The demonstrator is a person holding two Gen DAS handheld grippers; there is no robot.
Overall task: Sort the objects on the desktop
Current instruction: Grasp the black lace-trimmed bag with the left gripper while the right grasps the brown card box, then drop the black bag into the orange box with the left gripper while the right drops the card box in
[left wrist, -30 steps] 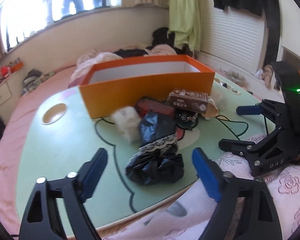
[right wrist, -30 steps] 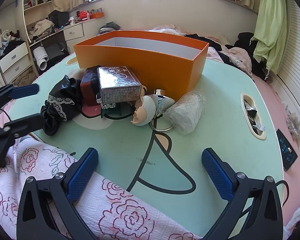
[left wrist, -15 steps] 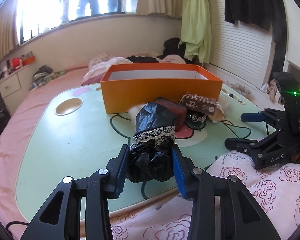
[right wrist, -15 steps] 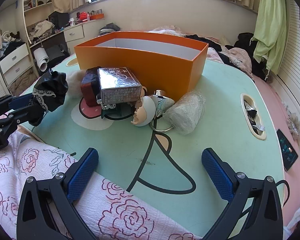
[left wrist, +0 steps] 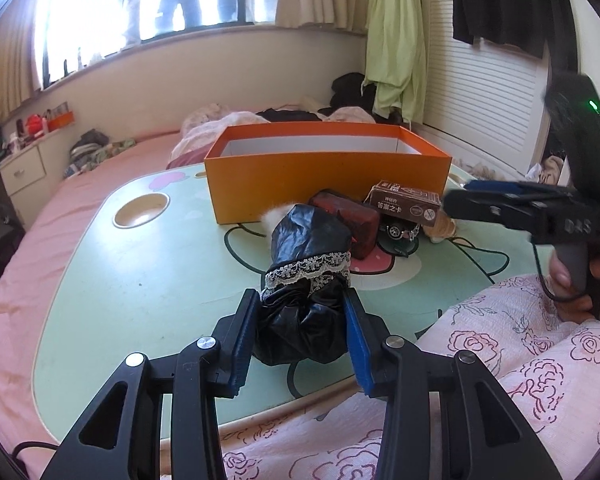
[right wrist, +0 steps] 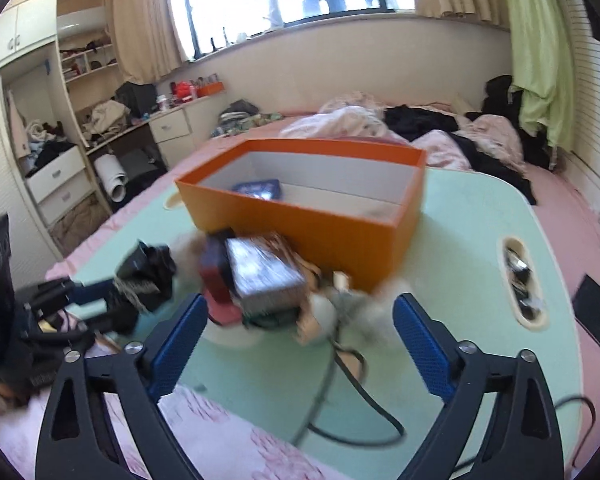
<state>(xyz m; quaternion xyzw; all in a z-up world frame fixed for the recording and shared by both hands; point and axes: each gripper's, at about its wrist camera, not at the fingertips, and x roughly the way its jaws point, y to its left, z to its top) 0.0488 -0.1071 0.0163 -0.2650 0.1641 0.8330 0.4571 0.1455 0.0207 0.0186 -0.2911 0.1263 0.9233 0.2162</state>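
Jaws of left gripper (left wrist: 300,332) clamp one black pouch (left wrist: 306,280).

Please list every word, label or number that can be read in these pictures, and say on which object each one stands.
"答案之卡" on the side of the brown card box.
"DAS" on the body of the right gripper, seen from the left wrist view.
Small print above the characters on the brown card box: too small to read.
Blue item inside the orange box: blurred, unreadable.
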